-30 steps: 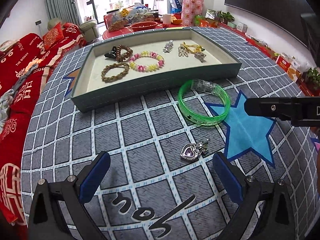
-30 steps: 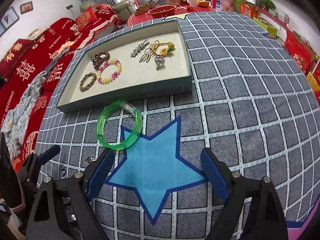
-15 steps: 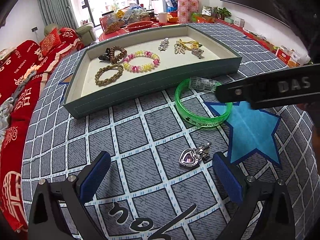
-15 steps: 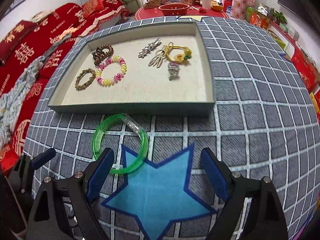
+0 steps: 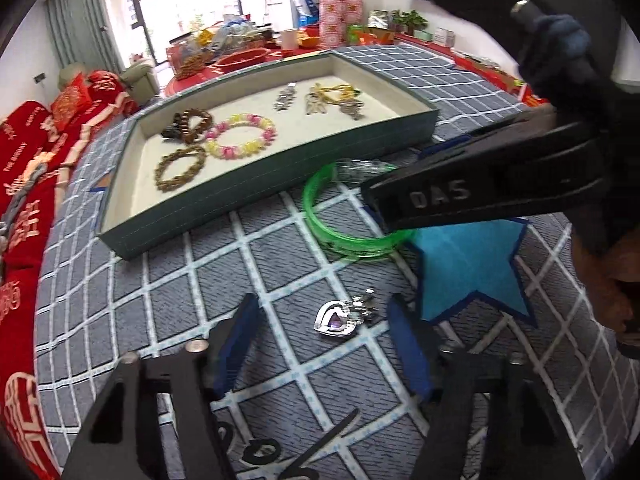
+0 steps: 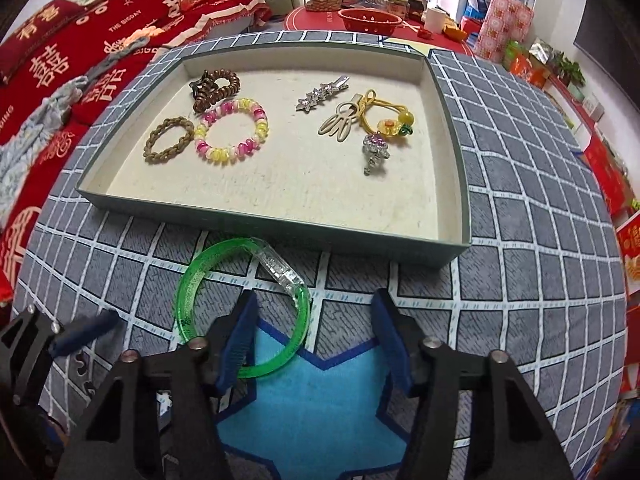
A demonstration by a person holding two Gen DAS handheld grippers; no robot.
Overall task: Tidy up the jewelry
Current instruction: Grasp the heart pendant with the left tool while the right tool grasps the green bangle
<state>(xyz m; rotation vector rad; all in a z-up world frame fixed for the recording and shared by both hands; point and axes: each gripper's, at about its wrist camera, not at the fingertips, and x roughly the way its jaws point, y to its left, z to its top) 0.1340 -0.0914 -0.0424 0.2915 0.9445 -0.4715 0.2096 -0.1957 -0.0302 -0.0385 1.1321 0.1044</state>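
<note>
Landmark: the tray [image 6: 256, 222]. Nearest, well short of it, left gripper [image 5: 322, 334], jaws just closing, still apart; heart pendant [image 5: 336, 320] lies between them on the checked cloth [image 5: 160, 300], untouched by either pad. Right gripper [image 6: 316, 336], jaws also just closing, still apart, straddles the near rim of the green bangle [image 6: 240, 308], which lies just before the tray's front wall. In the tray: braided band [image 6: 168, 140], pink-yellow coil [image 6: 232, 132], star clip [image 6: 322, 92].
</note>
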